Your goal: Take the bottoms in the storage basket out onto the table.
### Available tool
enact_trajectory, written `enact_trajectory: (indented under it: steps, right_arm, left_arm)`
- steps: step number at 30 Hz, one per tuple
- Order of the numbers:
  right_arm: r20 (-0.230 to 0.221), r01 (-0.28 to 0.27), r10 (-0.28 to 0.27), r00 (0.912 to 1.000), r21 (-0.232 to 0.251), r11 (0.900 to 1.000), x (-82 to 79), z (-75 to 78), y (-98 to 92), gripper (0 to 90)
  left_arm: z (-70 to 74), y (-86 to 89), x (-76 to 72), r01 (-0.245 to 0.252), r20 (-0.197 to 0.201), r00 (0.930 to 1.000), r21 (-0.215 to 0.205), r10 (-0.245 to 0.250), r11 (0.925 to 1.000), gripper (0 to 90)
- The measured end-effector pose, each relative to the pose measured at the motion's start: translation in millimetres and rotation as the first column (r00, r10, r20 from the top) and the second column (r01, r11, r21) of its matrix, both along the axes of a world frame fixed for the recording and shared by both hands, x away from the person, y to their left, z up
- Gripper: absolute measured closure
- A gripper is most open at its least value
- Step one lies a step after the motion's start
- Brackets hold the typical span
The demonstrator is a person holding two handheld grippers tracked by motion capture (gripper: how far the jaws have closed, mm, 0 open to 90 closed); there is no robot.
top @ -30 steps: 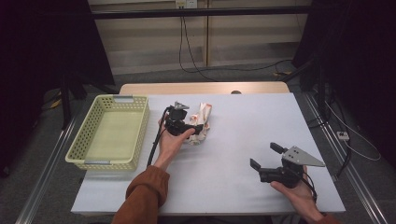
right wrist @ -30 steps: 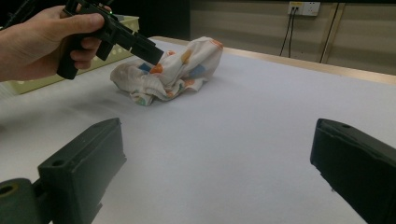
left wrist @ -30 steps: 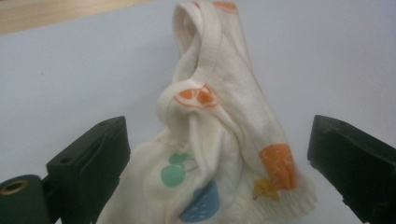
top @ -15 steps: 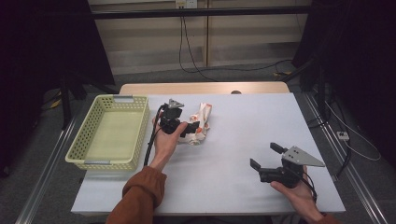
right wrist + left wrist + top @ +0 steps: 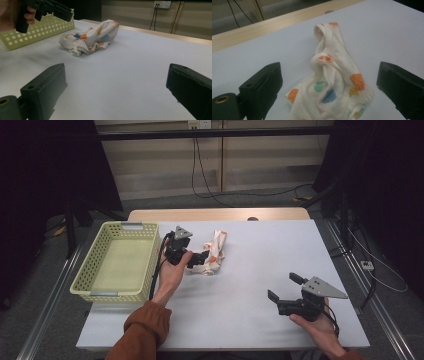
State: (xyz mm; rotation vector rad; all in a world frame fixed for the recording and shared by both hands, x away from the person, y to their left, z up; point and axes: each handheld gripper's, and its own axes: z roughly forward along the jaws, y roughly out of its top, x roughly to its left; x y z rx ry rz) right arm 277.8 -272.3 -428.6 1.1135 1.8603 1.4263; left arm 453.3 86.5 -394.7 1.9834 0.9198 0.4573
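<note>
A pale grey worktop (image 5: 260,270) carries everything. At its left edge stands a yellow-green perforated basket (image 5: 116,262). Just right of the basket, toward the far side, lies a crumpled white garment (image 5: 332,80) printed with orange, blue and green shapes. The left claw (image 5: 197,259) hovers at the garment's near end, jaws spread wide on either side of the cloth, not gripping it. The right claw (image 5: 281,288) rests near the front right corner, well apart, jaws open and holding nothing.
</note>
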Motion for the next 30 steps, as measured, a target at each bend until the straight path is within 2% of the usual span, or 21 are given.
enact_trajectory:
  steps: [6, 9, 14, 18, 22, 25, 30]
  right_arm:
    - [-0.001, 0.0, 0.0, 1.0, -0.001, 1.0, 0.1, -0.1, 0.1, 2.7]
    - [-0.001, 0.002, -0.002, 1.0, -0.002, 1.0, 0.0, 0.0, 0.2, 2.7]
    - [-0.001, 0.001, -0.001, 1.0, -0.001, 1.0, 0.2, -0.1, 0.1, 2.7]
    - [0.0, 0.0, 0.0, 1.0, -0.001, 1.0, 0.3, -0.1, 0.0, 2.7]
    - [-0.004, 0.004, -0.004, 1.0, 0.001, 1.0, 0.5, -0.1, 0.6, 2.7]
    - [-0.004, 0.004, -0.004, 1.0, 0.0, 1.0, 0.5, -0.1, 0.9, 2.7]
    - [-0.004, 0.004, -0.004, 1.0, -0.003, 1.0, 0.7, -0.2, 0.5, 2.7]
  left_arm:
    - [7.0, 5.7, -5.6, 0.016, 0.028, 0.9995, -0.02, -0.016, 0.9997, 6.5]
    - [8.6, 9.0, -8.4, 0.02, 0.029, 0.9994, -0.053, -0.019, 0.9984, 6.3]
    - [10.8, 13.5, -13.2, 0.017, 0.063, 0.9979, -0.025, -0.015, 0.9995, 5.7]
    - [13.0, 18.9, -21.7, 0.037, 0.071, 0.9969, -0.047, -0.034, 0.9982, 5.1]
    - [15.4, 24.0, -28.0, 0.03, 0.071, 0.9971, -0.044, -0.027, 0.9986, 5.2]
    - [19.4, 29.7, -30.9, 0.035, 0.057, 0.9978, -0.037, -0.033, 0.9987, 5.3]
    - [23.1, 38.0, -35.6, 0.032, 0.074, 0.9968, -0.048, -0.028, 0.9983, 5.2]
